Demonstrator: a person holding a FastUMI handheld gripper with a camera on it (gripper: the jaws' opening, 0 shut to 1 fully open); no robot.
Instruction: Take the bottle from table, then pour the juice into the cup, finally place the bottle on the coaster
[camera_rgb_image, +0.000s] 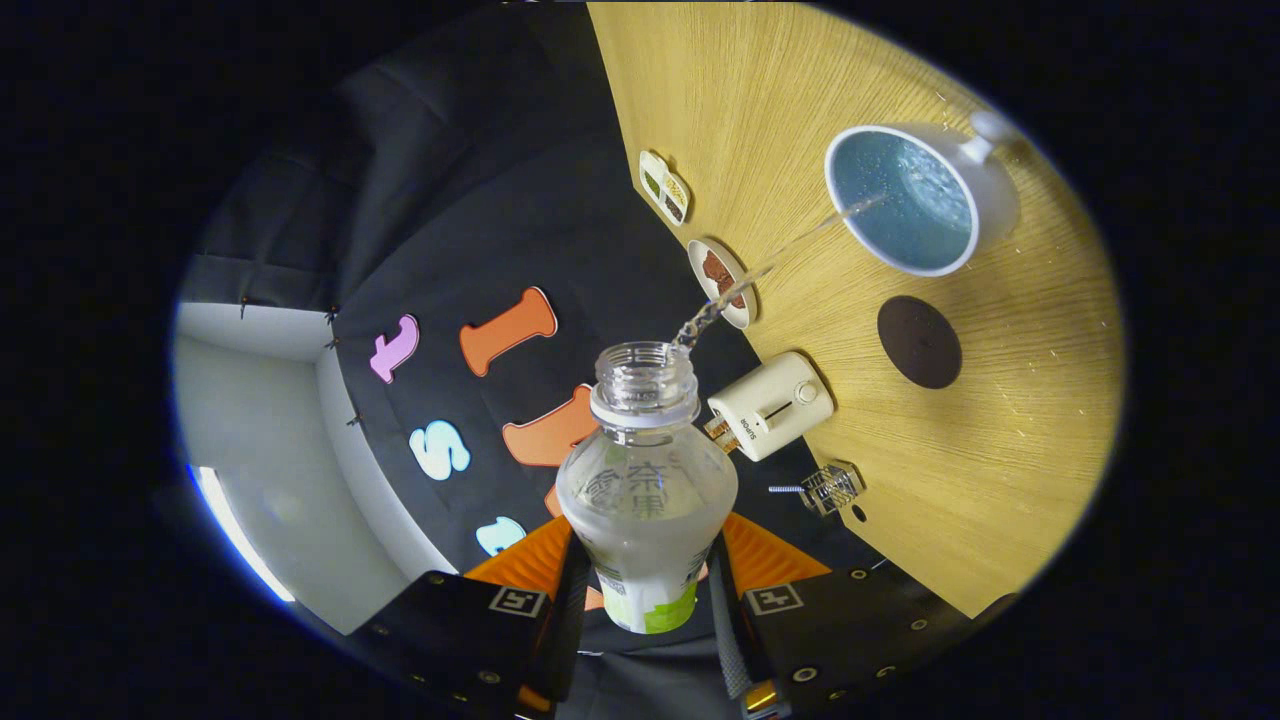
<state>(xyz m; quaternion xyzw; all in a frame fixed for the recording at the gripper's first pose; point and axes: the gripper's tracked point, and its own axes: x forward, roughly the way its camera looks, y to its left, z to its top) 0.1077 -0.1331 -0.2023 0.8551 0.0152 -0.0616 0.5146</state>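
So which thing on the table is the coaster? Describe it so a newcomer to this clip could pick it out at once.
Start at the wooden table and find the white cup that the stream from the gripped bottle is falling into. Next to that cup, between it and the cream boxy device, lies the coaster. It is the lone flat, dark, plain round disc; the gripper is shut on the bottle.

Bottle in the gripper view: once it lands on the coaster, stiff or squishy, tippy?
The bottle looks like thin clear plastic, so it probably flexes under the hand-held gripper, whose fingers press on both its sides. It is uncapped and pouring into the cup, so likely lighter and easier to tip on the coaster.
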